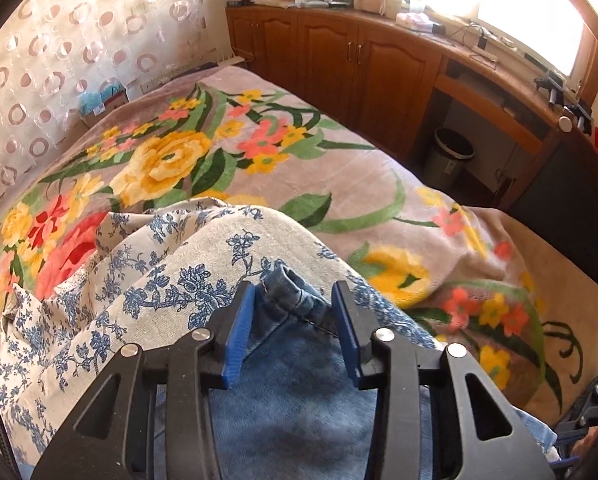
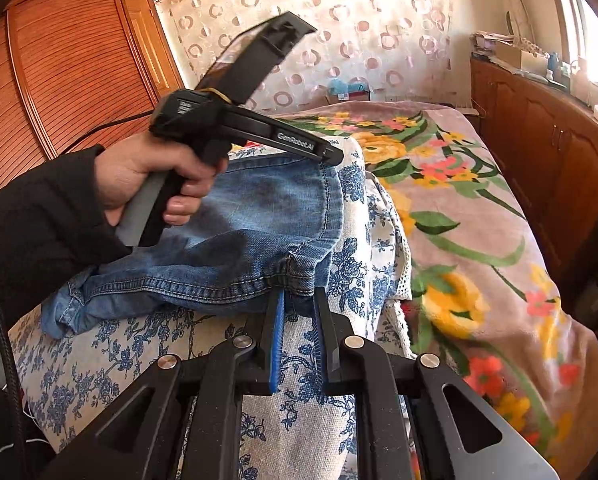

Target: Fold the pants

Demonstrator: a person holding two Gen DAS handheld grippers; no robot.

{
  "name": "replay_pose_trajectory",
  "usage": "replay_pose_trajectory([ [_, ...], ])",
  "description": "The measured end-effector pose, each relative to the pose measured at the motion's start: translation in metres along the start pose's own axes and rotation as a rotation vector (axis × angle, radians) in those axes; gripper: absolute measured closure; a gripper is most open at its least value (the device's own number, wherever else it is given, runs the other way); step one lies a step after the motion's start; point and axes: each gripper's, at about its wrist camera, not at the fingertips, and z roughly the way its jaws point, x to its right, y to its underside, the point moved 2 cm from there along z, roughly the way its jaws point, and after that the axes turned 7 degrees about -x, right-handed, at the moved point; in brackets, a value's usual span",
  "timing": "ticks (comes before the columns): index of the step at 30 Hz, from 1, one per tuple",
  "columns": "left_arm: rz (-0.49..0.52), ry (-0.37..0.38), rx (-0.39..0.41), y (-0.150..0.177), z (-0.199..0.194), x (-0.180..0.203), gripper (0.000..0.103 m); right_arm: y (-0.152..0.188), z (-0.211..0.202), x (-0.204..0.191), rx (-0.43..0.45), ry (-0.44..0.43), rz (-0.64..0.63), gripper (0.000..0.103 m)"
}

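So from where I'm sitting, the biggest thing in both feeds is the bed with the floral blanket point(image 1: 259, 148), spreading out well beyond both sets of jaws. On top of it, right under my grippers, there's a cream cloth with blue flower print point(image 1: 147, 280) draped over some kind of hump. Can't tell what's underneath it.

The pants point(image 2: 259, 216) are blue denim jeans, lying bunched on that printed cloth, between the two grippers. In the right wrist view they sit just ahead of and left of the right jaws, with the thick stitched hem running straight toward the tips.

Left gripper point(image 1: 295, 300): jaws are partway spread, with a folded denim edge point(image 1: 295, 288) sitting between them. The blue pads point(image 1: 241, 320) look like they're just at the sides of the fabric, but I honestly can't tell if they're actually pressing on it. From the right wrist view you can see the person's hand point(image 2: 147, 176) in a dark sleeve around the left gripper's handle, its nose over the far edge of the jeans.

Right gripper point(image 2: 299, 300): jaws are drawn in narrow, tips pinching the seamed corner of the jeans right at the hem.
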Motion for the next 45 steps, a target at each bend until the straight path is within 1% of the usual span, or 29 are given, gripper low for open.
replay_pose_trajectory([
  [2,-0.001,0.013,0.005,-0.001,0.001,-0.002,0.063,0.000,0.001,-0.001,-0.006,0.006,0.006,0.090],
  [3,0.003,0.013,0.007,-0.001,0.002,-0.003,0.065,0.000,0.001,-0.001,-0.006,0.007,0.009,0.090],
  [4,0.006,0.010,0.010,0.000,0.001,-0.003,0.073,-0.001,0.001,-0.001,-0.006,0.008,0.011,0.090],
  [5,0.008,0.005,0.011,0.001,-0.001,-0.003,0.080,-0.002,0.000,-0.002,-0.004,0.009,0.013,0.090],
  [7,0.009,0.014,0.023,0.004,-0.008,-0.005,0.084,-0.003,-0.002,-0.004,0.003,0.010,0.013,0.090],
  [11,-0.012,0.031,0.062,0.012,-0.032,-0.013,0.087,-0.008,-0.010,-0.012,0.026,0.007,0.012,0.090],
  [15,-0.024,0.024,0.130,0.023,-0.076,-0.026,0.088,-0.013,-0.026,-0.033,0.062,0.001,-0.023,0.090],
  [16,-0.032,0.021,0.155,0.028,-0.093,-0.032,0.088,-0.014,-0.029,-0.039,0.071,-0.002,-0.035,0.090],
  [18,-0.044,0.020,0.190,0.035,-0.119,-0.043,0.088,-0.018,-0.038,-0.055,0.092,-0.014,-0.064,0.090],
  [22,-0.075,-0.011,0.268,0.057,-0.181,-0.069,0.088,-0.028,-0.051,-0.094,0.132,-0.046,-0.125,0.090],
  [23,-0.080,-0.018,0.280,0.061,-0.190,-0.074,0.088,-0.030,-0.053,-0.106,0.140,-0.061,-0.142,0.090],
  [25,-0.101,-0.037,0.313,0.077,-0.221,-0.089,0.088,-0.035,-0.057,-0.129,0.156,-0.083,-0.178,0.090],
  [29,-0.139,-0.082,0.348,0.107,-0.261,-0.118,0.088,-0.045,-0.060,-0.183,0.185,-0.138,-0.255,0.090],
  [32,-0.162,-0.100,0.370,0.127,-0.286,-0.135,0.088,-0.051,-0.059,-0.216,0.191,-0.178,-0.293,0.090],
  [37,-0.183,-0.133,0.401,0.155,-0.317,-0.160,0.088,-0.061,-0.062,-0.260,0.204,-0.236,-0.348,0.090],
  [42,-0.222,-0.155,0.405,0.187,-0.330,-0.193,0.088,-0.068,-0.056,-0.298,0.198,-0.292,-0.401,0.090],
  [45,-0.263,-0.163,0.393,0.212,-0.328,-0.219,0.088,-0.073,-0.044,-0.321,0.181,-0.317,-0.431,0.090],
])
